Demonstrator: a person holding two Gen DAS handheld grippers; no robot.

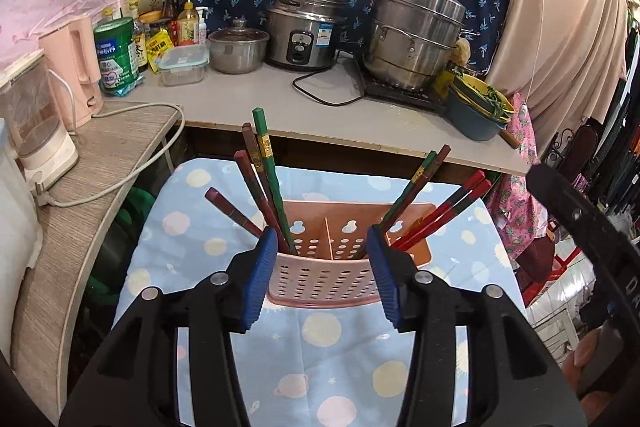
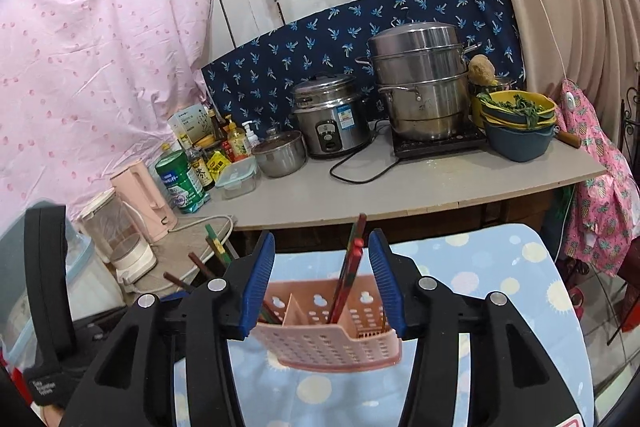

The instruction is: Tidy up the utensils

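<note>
Blue-padded fingers (image 1: 262, 275) of the left gripper (image 1: 324, 271) are held apart, nothing clamped, with the pink perforated utensil holder (image 1: 320, 279) seen just beyond and between them on the dotted blue cloth (image 1: 320, 347). Its left compartment is filled by dark and green chopsticks (image 1: 268, 179); red chopsticks (image 1: 444, 213) lean out of the right one. Right gripper (image 2: 326, 281) fingers are likewise released (the holder's right compartment lies between them), with chopsticks standing there untouched.
</note>
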